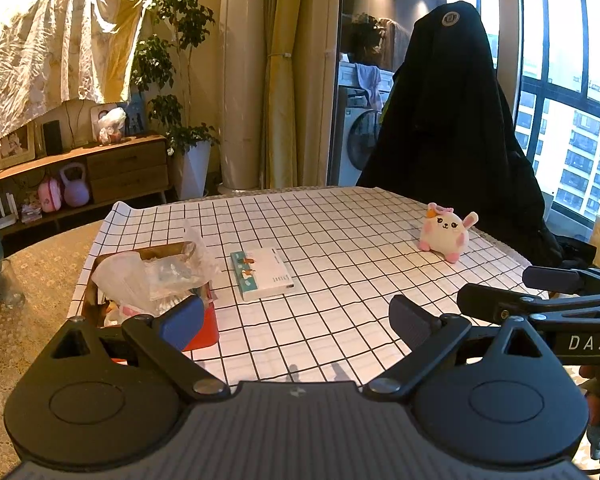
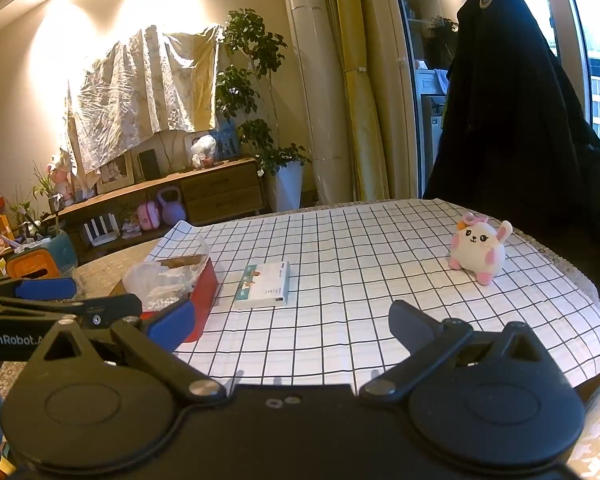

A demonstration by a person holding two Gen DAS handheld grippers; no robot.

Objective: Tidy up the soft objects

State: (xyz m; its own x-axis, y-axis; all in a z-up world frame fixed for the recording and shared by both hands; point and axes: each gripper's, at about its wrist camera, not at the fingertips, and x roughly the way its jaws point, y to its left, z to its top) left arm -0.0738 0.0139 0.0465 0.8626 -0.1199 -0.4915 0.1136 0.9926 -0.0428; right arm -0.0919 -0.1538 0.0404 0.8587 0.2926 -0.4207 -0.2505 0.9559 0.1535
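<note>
A white and pink plush rabbit [image 1: 446, 234] [image 2: 478, 246] sits at the far right of the checked tablecloth [image 1: 340, 320] [image 2: 360, 320]. A flat tissue pack [image 1: 262, 273] [image 2: 265, 285] lies near the middle. At the left stands a red box [image 1: 202, 328] [image 2: 204, 296] stuffed with clear plastic bags [image 1: 152, 276] [image 2: 160, 276]. My left gripper [image 1: 296, 320] hovers open over the near edge, nothing between its fingers. My right gripper [image 2: 292, 324] is open and empty too, beside the left one. The right gripper [image 1: 512, 292] also shows at the right of the left wrist view.
A chair draped in a black coat [image 1: 456, 120] [image 2: 520, 120] stands behind the table's far right. A glass [image 1: 8, 284] sits left of the cloth. An orange and teal container [image 2: 44, 260] stands at the left. A wooden sideboard [image 1: 100, 168] and plant [image 1: 176, 60] line the wall.
</note>
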